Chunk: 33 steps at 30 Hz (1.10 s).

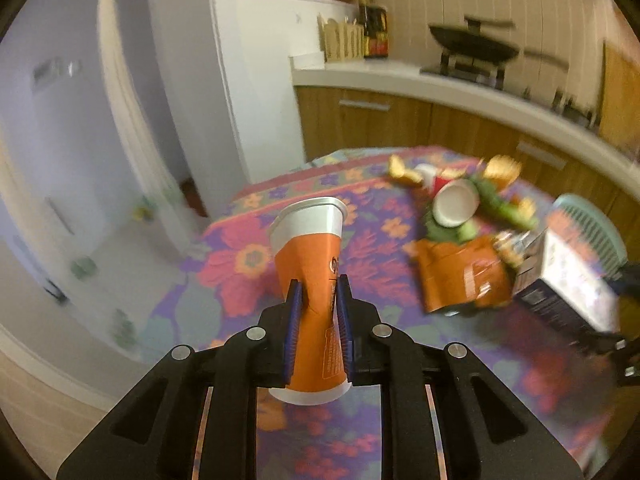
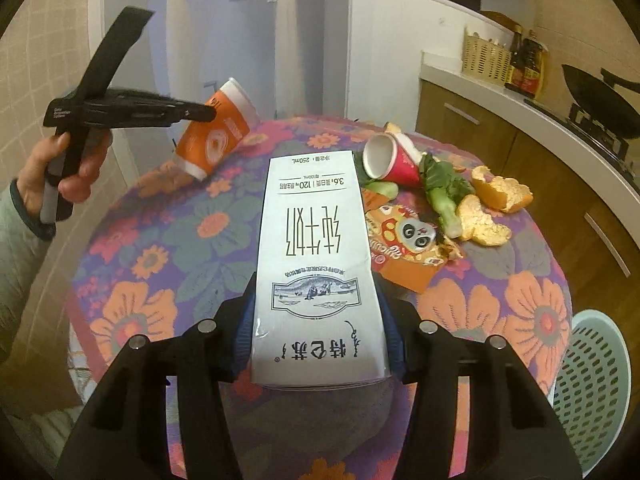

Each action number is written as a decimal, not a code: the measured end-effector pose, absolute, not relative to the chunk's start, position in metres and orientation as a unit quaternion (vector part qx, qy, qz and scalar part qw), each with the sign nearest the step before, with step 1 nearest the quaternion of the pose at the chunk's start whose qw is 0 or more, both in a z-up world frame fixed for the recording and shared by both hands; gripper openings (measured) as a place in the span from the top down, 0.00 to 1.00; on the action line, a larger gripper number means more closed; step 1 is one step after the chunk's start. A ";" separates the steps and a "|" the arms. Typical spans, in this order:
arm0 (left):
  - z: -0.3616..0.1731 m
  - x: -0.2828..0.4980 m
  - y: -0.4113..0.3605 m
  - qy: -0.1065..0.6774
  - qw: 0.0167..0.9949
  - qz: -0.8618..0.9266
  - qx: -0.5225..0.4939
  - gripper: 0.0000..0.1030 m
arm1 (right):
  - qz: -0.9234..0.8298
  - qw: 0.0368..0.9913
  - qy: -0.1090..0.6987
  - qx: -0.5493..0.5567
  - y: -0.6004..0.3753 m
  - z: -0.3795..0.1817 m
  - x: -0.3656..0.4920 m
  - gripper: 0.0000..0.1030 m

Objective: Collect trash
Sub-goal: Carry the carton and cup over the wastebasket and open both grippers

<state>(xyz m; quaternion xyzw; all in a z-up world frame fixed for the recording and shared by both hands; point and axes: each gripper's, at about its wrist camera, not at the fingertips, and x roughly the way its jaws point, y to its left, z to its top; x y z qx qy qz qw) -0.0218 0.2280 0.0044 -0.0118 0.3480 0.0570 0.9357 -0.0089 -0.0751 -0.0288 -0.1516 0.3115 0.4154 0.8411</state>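
Orange cup (image 1: 314,304) sits clamped between the left gripper's (image 1: 318,300) fingers, lifted above the floral desk (image 1: 240,264); the right view shows it tilted at far left. White carton (image 2: 316,276) is clamped in the right gripper (image 2: 316,332), near centre. Only the right view sharply shows the red cup (image 2: 390,160), greens (image 2: 444,188), peels (image 2: 500,190), wrapper (image 2: 408,248) and basket (image 2: 592,388) at near right.

The round table (image 2: 132,304) carries a heap near its far right edge: a tipped cup (image 2: 390,158), greens (image 2: 442,192) and peels (image 2: 500,190) beside it, a snack bag (image 2: 408,240) in front. A basket (image 2: 596,380) stands off the table's right edge, below the counter (image 2: 560,120)
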 end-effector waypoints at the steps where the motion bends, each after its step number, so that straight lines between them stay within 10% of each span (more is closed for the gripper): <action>1: 0.007 -0.025 0.227 0.344 0.938 0.050 -0.022 0.85 | 0.414 0.844 0.309 -0.147 -0.078 -0.026 -0.010 0.52; 33: 0.035 0.082 -0.102 0.312 0.917 -0.248 -0.014 0.85 | 0.110 0.940 0.321 0.034 -0.353 -0.027 0.050 0.52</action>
